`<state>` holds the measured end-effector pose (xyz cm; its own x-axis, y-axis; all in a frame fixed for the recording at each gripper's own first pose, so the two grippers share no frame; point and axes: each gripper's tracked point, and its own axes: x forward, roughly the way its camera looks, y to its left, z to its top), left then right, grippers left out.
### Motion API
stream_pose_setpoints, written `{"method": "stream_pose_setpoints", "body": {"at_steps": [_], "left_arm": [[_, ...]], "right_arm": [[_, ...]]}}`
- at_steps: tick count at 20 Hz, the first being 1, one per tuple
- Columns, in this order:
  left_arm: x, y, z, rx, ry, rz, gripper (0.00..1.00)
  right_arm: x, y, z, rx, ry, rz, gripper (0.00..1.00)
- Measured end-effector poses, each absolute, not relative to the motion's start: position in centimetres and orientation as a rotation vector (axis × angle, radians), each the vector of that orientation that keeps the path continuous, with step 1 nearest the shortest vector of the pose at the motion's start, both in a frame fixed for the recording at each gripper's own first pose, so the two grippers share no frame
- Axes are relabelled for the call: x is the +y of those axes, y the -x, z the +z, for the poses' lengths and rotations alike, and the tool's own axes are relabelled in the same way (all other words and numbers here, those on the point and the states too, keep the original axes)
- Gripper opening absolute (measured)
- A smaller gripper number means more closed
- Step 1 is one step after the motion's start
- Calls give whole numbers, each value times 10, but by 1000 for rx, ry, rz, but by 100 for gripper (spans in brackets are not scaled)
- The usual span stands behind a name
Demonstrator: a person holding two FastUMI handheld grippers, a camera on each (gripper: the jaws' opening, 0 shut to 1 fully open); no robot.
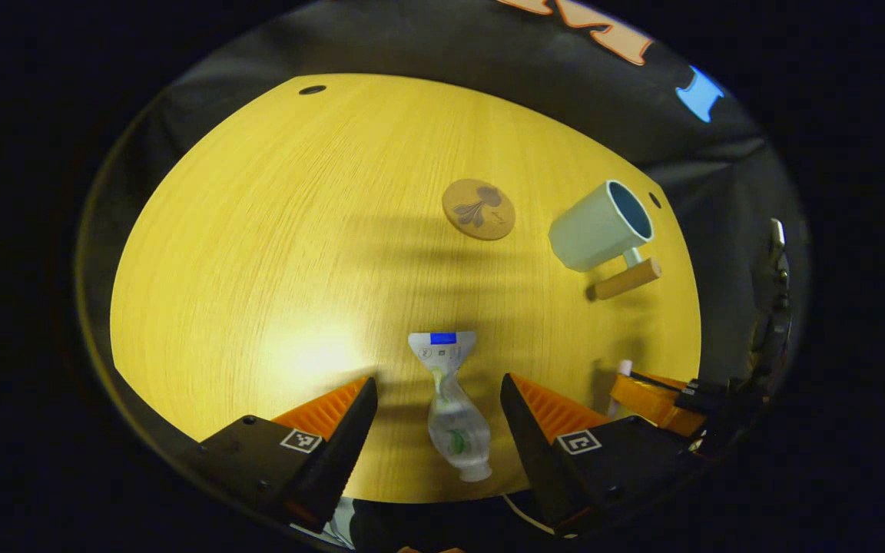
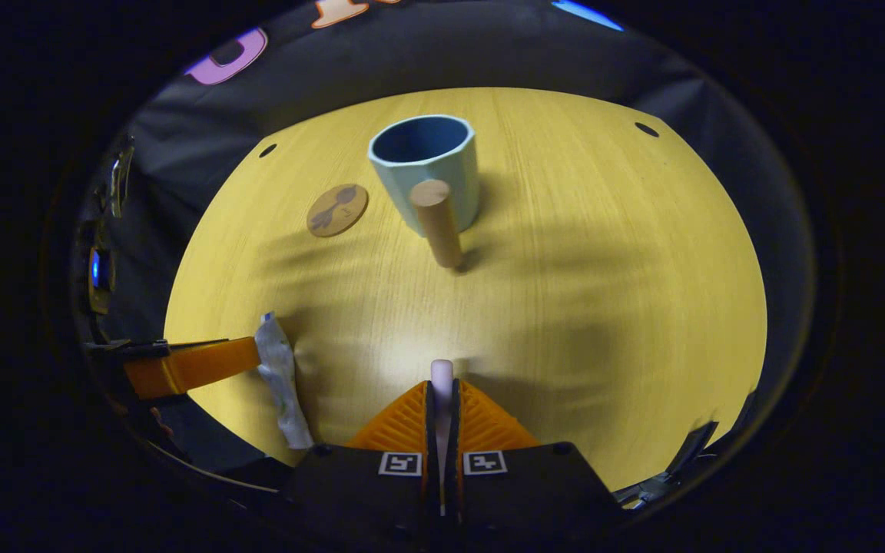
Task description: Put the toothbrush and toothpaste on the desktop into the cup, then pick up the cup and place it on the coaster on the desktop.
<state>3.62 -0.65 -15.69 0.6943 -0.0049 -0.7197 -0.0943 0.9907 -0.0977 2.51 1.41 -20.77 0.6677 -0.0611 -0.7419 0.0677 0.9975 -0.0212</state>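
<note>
Round yellow wood-grain desktop point(image 1: 273, 253), small dark holes near its far edge point(image 1: 312, 90). Black cloth wall point(image 2: 442, 61) hung behind it. Bright glare patch on the near side, soft shadow bands across; lamp probably overhead.

One cup point(image 2: 427, 165) at twelve o'clock in the right gripper view, one coaster point(image 2: 337, 209) at eleven, one toothpaste tube point(image 1: 452, 403) at six in the left gripper view, one toothbrush point(image 2: 441, 384), two grippers, one wooden desktop point(image 1: 273, 253).
</note>
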Motion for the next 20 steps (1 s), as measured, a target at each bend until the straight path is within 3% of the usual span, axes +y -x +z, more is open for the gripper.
{"method": "stream_pose_setpoints", "body": {"at_steps": [2, 5, 9, 10, 15, 20], "left_arm": [[-7, -43, -162, 821, 128, 81, 94], [-11, -52, -169, 846, 125, 113, 83], [-16, -57, -178, 867, 148, 151, 62], [-18, -58, -180, 869, 155, 152, 53], [-10, -52, -192, 928, 169, 210, 31], [-12, -56, -191, 886, 196, 214, 10]], "right_arm": [[-1, -24, -206, 830, -13, -80, 5], [-20, -24, -204, 837, -35, -80, 5], [-36, -28, -200, 829, -57, -77, 5], [-40, -28, -199, 829, -58, -77, 6], [-53, -28, -196, 835, -85, -79, 5], [-64, -26, -197, 840, -87, -90, 5]]}}
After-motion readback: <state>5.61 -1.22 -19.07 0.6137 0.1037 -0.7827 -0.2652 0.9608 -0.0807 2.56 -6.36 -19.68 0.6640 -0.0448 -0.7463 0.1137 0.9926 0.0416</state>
